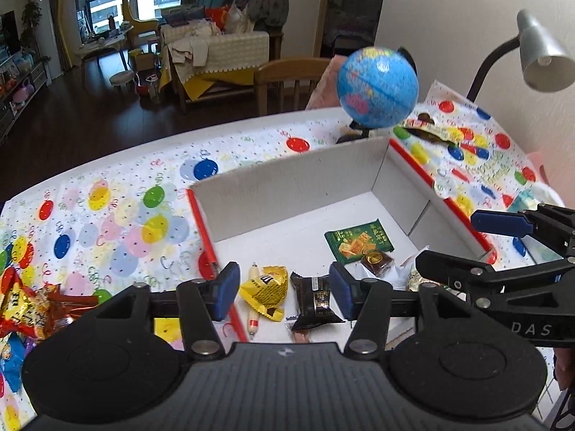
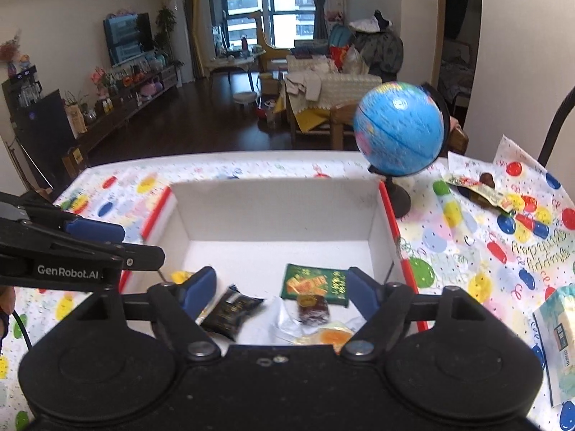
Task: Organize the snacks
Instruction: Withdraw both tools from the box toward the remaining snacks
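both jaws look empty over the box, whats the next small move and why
Probably swing the left gripper left, out over the loose pile of snacks still on the tablecloth beside the box. Both grippers, the right gripper too, stand open with nothing between the jaws, and the yellow packet and black packet already lie inside the box.

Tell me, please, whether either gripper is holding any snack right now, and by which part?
Nothing is held. The left gripper and right gripper hang with jaws apart over the white cardboard box; snacks lie loose below.
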### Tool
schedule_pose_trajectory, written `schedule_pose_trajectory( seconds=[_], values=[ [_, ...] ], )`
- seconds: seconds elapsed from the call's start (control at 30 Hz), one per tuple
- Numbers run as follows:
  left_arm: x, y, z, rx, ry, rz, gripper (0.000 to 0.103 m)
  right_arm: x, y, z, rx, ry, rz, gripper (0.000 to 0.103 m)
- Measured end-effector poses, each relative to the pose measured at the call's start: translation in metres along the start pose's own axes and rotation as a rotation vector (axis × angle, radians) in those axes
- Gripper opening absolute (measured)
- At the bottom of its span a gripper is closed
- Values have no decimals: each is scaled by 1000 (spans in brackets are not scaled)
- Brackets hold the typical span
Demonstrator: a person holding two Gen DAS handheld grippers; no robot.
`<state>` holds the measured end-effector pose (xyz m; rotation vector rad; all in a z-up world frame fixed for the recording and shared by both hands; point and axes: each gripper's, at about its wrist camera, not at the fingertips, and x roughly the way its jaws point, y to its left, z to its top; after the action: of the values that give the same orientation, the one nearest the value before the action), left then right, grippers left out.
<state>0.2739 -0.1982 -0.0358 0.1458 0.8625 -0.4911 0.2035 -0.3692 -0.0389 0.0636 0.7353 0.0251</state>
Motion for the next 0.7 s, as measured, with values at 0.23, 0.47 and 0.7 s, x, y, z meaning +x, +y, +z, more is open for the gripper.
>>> schedule_pose_trajectory(
  seconds=[0.23,0.47,0.7],
  values=[
    [-36,22,-6,-20,-59,5,68,-18,26,7,-7,-26,34,86],
    [-64,50,-20,-39,-87,21,69,-30,59,10,-2,-58,61,98],
    [-86,83,-37,-66,-97,29,76,-30,99,12,-8,-69,111,101]
  ],
)
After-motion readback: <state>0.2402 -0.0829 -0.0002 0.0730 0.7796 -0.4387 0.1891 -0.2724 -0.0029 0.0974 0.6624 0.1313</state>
